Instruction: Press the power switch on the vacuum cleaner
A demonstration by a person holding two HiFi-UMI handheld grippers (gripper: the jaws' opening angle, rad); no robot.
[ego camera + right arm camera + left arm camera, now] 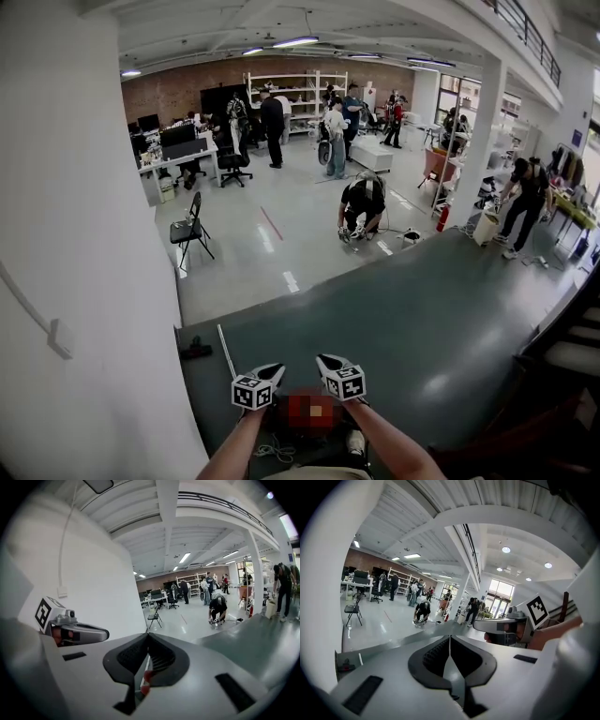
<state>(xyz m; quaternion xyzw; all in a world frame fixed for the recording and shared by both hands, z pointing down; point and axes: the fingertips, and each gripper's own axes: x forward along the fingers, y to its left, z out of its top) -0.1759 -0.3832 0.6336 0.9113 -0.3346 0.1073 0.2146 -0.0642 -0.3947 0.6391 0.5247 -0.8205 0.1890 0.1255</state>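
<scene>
We hold the left gripper [274, 372] and right gripper [325, 360] side by side, each shut tight on nothing, above the dark green floor [422, 319]. We cannot make out the vacuum cleaner here. We judge it best to find its switch first, then press with one closed tip.

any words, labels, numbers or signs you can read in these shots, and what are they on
No text can be read in any view.
Left cube and right cube: black-and-white square markers only, no letters or digits.
Blue sign on the far right wall: too small to read.
Shelves and desks at the back: any labels are too small to tell.
</scene>
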